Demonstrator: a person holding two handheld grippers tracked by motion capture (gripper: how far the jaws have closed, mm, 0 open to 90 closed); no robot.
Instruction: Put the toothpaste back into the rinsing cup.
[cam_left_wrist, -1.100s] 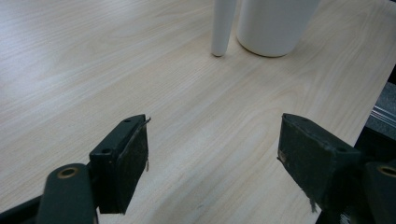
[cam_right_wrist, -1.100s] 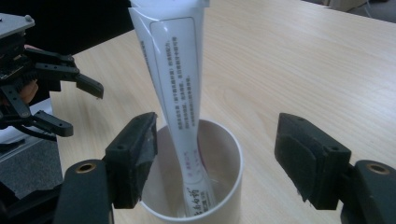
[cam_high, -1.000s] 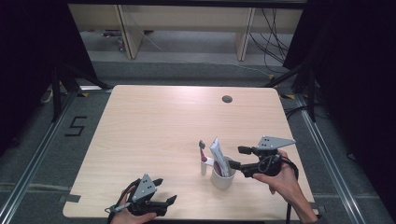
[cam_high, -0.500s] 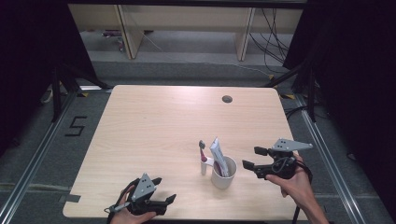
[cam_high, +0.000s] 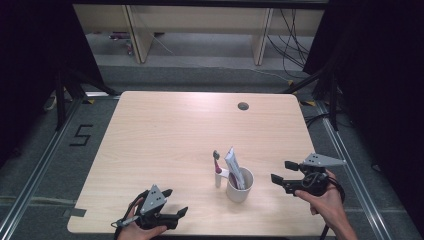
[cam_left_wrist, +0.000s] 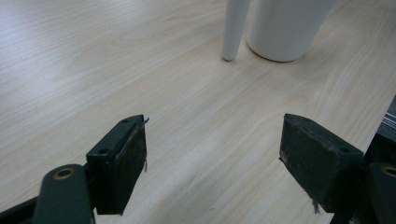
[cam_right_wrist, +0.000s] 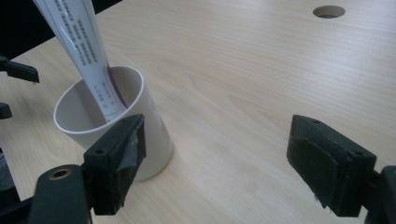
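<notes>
Pale wood-grain worktop (cam_high: 165, 135), one item group on it, taken here with the white cup (cam_high: 240, 186) as the landmark.

White cup: upright, toward the near edge, right of centre. Inside it leans a white toothpaste tube (cam_high: 234, 167), tilted up and to the left in the high view; the right gripper view shows rows of small dark print on the tube (cam_right_wrist: 79, 42), too fine to read. A pink item lies behind the tube inside the cup.

Toothbrush (cam_high: 217, 170): white handle, pink neck, dark head, standing just left of the cup, handle foot on the worktop beside the cup's base (cam_left_wrist: 232, 28).

Cable hole (cam_high: 243, 106): round, dark, well beyond the cup toward the far edge.

Floor marking "5" (cam_high: 80, 135): black tape, on the grey floor far left of the cup.

Right claw (cam_high: 282, 171): released, jaws wide with nothing between them, near the cup on its right, not touching. Against the frame a second ago it has drawn away from the cup to the right, and its jaws have just been opening.

Left claw (cam_high: 175, 202): released and empty, resting near the front edge, left of the cup and apart from it, in the same place as a second ago.
</notes>
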